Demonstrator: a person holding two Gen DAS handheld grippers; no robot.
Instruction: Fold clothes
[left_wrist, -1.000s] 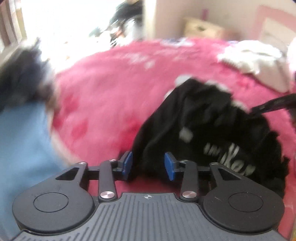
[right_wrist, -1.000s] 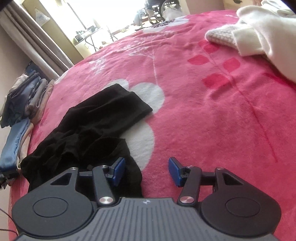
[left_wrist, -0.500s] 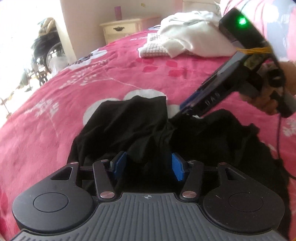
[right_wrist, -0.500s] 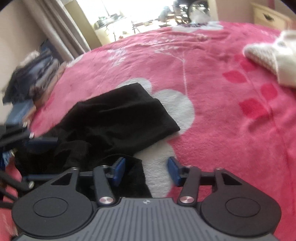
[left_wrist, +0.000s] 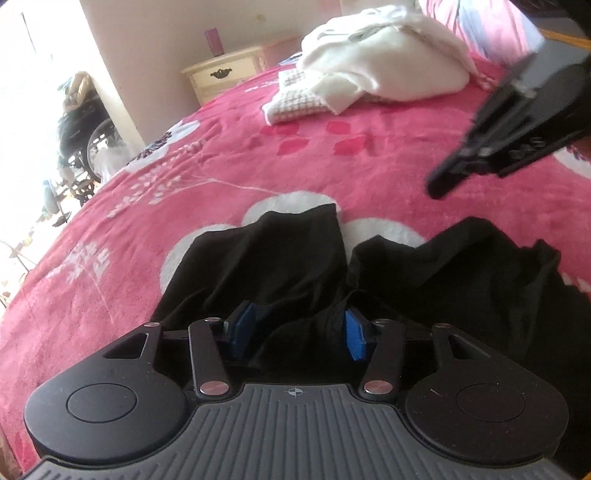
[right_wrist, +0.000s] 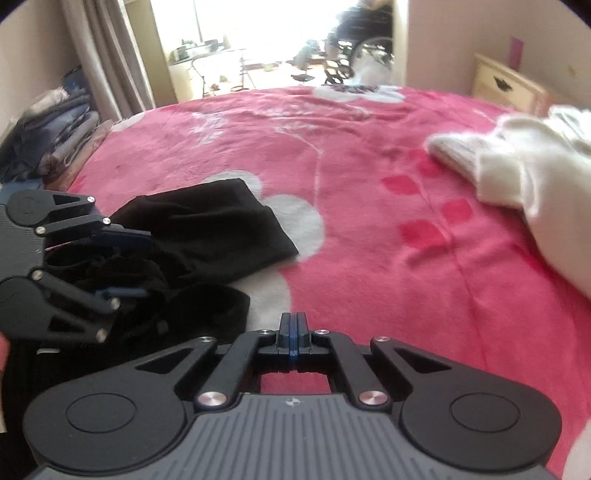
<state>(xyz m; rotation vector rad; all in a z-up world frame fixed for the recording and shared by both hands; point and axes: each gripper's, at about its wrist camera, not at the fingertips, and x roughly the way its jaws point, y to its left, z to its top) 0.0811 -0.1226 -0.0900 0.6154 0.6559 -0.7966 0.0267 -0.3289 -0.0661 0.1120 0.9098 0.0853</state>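
Garment (left_wrist: 295, 254), black, crumpled, on pink blanket (left_wrist: 388, 192)

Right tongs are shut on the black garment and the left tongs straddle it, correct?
Not quite. The right tongs are shut, but on nothing: the right wrist view shows only pink blanket beneath them. The left tongs do straddle the black garment.

A bed (right_wrist: 369, 177) carries a pink floral blanket. At 12 o'clock, a bright window (right_wrist: 240, 33) admits strong daylight. Grey curtains (right_wrist: 110, 55) hang at 10 o'clock. A cream nightstand (right_wrist: 506, 88) stands against the beige wall (left_wrist: 166, 29) at 2 o'clock.
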